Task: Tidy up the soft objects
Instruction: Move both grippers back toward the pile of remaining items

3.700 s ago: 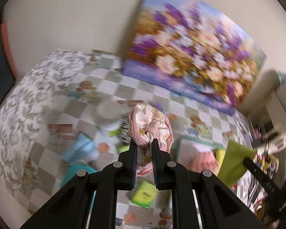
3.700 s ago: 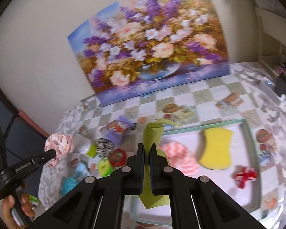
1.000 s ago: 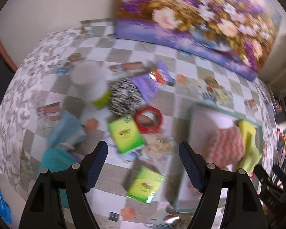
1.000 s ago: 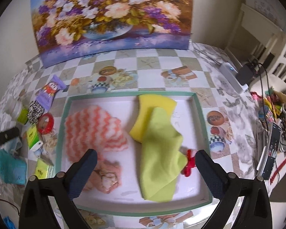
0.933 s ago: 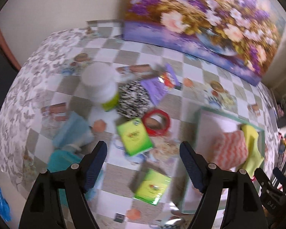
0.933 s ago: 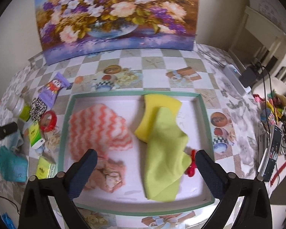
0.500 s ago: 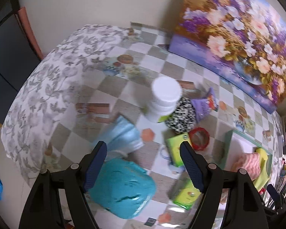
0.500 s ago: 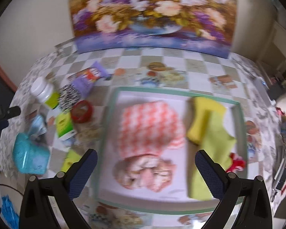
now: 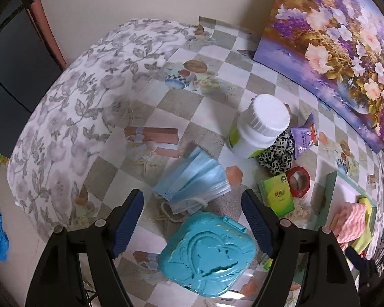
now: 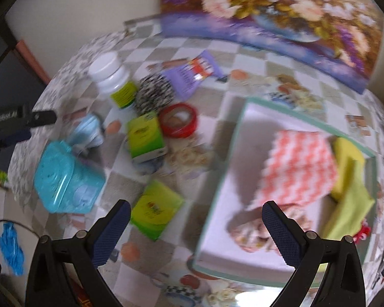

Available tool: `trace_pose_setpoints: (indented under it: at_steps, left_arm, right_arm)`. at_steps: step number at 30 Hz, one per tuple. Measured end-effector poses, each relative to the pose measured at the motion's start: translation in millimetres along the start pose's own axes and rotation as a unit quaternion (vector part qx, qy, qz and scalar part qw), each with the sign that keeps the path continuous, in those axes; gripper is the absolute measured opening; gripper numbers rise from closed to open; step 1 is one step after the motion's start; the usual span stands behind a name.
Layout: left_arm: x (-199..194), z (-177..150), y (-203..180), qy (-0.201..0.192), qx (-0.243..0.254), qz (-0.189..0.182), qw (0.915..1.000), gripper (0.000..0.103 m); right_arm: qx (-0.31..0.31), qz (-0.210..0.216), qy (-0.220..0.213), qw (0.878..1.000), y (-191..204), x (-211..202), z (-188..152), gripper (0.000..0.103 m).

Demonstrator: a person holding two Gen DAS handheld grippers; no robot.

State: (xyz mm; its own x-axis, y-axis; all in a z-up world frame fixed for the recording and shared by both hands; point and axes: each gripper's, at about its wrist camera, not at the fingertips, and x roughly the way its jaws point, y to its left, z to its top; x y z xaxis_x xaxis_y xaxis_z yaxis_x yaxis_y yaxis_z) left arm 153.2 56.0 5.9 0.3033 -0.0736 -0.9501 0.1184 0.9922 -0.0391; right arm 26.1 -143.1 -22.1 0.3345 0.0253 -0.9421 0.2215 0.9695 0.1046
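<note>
While both claws hang spread wide and empty above the checked tablecloth [image 9: 166,117], the left gripper [image 9: 192,220] frames a blue face mask [image 9: 194,181] lying just beside a turquoise case [image 9: 207,253]. The right gripper [image 10: 194,227] hovers over the teal-rimmed tray's [image 10: 217,184] near edge; inside the tray lie a pink zigzag cloth [image 10: 299,163], a flowered pink scrunchie [image 10: 253,227], a yellow sponge [image 10: 345,148] and a green cloth [image 10: 350,212]. A leopard-print scrunchie [image 9: 279,158] rests on the table, touching a white bottle [image 9: 258,130].
</note>
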Motion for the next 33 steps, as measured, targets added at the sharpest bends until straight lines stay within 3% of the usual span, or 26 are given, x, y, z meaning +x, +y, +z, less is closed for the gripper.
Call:
trace_pose_setpoints:
  at_steps: [10, 33]
  left_arm:
    - [15, 1, 14, 0.023, -0.018, -0.006, 0.9995, 0.079]
    - [29, 2, 22, 0.042, -0.033, -0.016, 0.9985, 0.079]
  right_arm:
    - [-0.033, 0.008, 0.034, 0.999, 19, 26, -5, 0.103]
    - [-0.113, 0.001, 0.062, 0.992, 53, 56, -14, 0.102]
